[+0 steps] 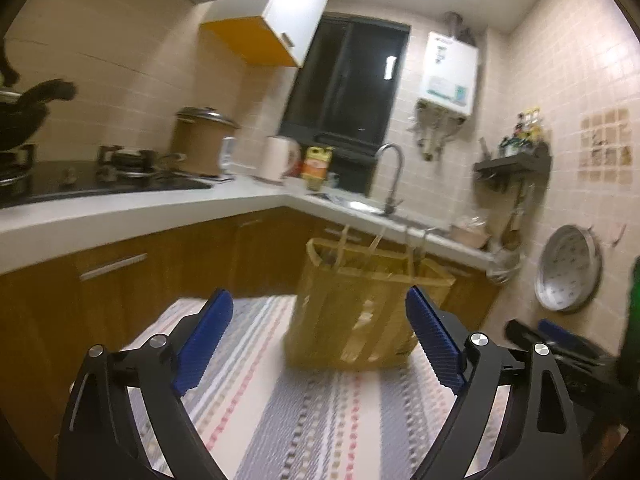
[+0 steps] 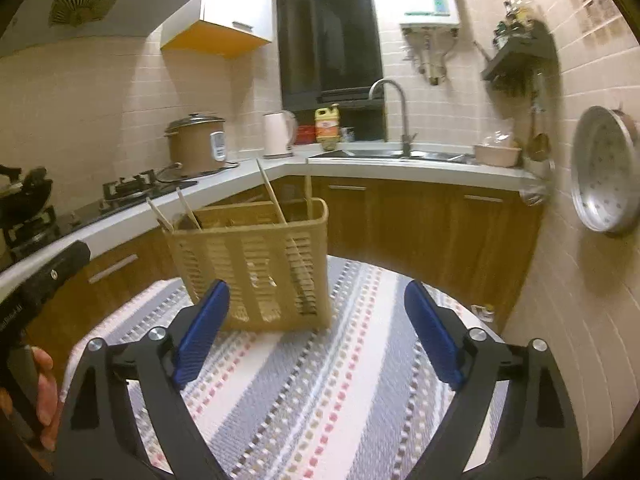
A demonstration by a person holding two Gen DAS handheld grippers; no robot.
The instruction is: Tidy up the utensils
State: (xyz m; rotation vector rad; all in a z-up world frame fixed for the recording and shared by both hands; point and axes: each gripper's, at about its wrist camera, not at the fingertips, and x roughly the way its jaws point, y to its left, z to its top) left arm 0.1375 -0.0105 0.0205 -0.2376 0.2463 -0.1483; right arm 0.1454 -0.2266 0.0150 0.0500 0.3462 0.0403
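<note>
A tan slotted plastic utensil basket (image 2: 256, 264) stands upright on a round table with a striped cloth (image 2: 320, 380). Several chopsticks (image 2: 272, 192) stick up out of it. It also shows in the left wrist view (image 1: 360, 312), blurred. My left gripper (image 1: 320, 340) is open and empty, held above the cloth just short of the basket. My right gripper (image 2: 316, 332) is open and empty, close in front of the basket and a little to its right. The right gripper also shows at the right edge of the left wrist view (image 1: 560, 340).
A white L-shaped counter (image 2: 400, 166) with wooden cabinets runs behind the table. On it are a gas stove (image 2: 132, 188), a rice cooker (image 2: 196, 144), a kettle (image 2: 278, 134) and a sink with tap (image 2: 396, 120). A metal pan (image 2: 604, 168) hangs on the right wall.
</note>
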